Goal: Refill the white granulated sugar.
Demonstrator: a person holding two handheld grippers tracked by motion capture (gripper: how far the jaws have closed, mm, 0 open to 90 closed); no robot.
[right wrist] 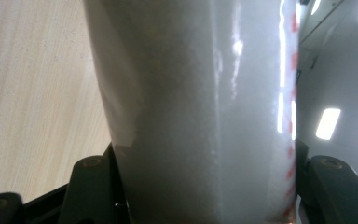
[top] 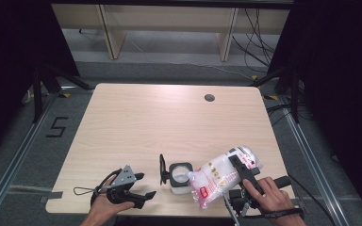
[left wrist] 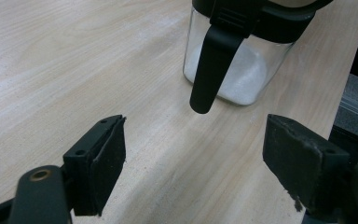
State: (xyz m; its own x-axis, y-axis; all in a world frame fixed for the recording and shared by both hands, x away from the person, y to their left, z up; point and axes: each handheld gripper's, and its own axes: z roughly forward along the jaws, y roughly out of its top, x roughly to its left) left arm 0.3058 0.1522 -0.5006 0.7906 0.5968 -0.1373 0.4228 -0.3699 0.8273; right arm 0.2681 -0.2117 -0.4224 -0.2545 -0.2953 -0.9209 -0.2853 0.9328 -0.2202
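High view: a jar (top: 180, 177) with white grains at its bottom stands near the table (top: 169, 117) front edge, lid swung open to its left. Touching its right side, a bag (top: 221, 176) lies tilted toward its mouth, clamped across by the right gripper (top: 240, 175). Left of the jar, the left gripper (top: 139, 188) gapes empty, slightly farther off.

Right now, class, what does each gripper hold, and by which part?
The right gripper clamps the plastic bag of white powder across its middle. The left gripper is open and holds nothing.
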